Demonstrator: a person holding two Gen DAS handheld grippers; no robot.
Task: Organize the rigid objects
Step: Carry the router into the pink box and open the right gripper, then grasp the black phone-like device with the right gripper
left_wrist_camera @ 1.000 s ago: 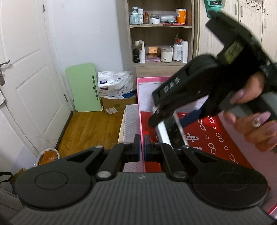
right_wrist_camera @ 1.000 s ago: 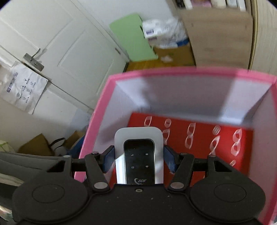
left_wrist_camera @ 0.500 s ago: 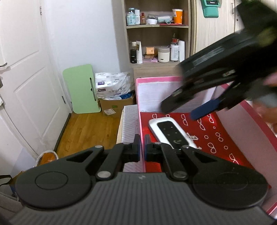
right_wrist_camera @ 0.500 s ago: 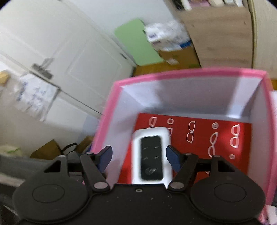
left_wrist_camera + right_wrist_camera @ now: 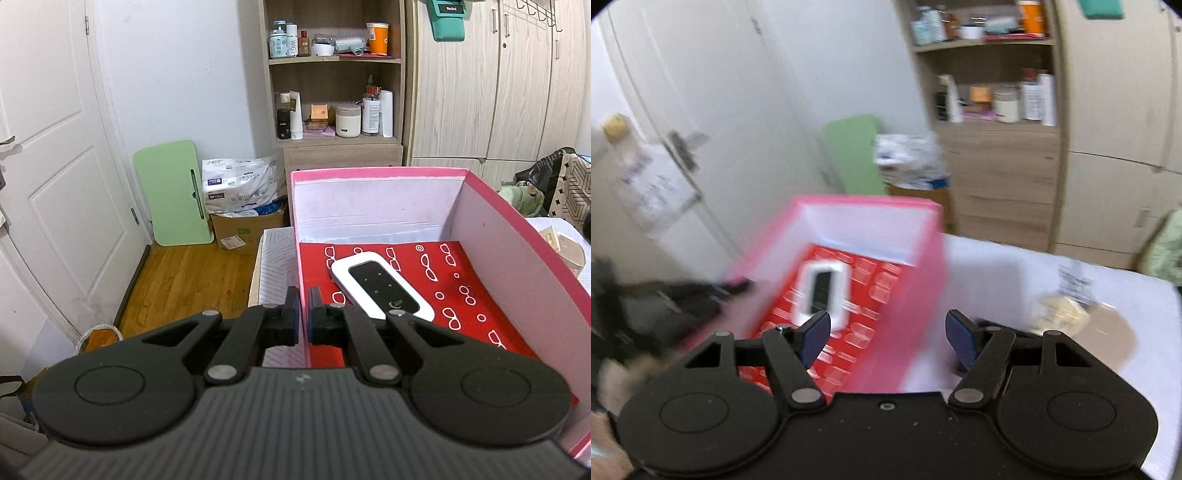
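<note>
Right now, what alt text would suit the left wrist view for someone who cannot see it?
A white pocket device with a black screen lies flat on the red patterned floor of an open pink box. In the foreground, the left hand-held gripper is shut on the box's left wall; wooden shelves stand behind.

"WIGI" on a white tube (image 5: pixel 291 40), "24" on the tissue pack (image 5: pixel 240 184), "Redmi" on a teal holder (image 5: pixel 447 16)

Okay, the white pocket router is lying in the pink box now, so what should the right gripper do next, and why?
Probably swing the right gripper toward the pale beige object on the white table. The white pocket router lies flat on the pink box's red floor, and the open jaws hold nothing.
</note>
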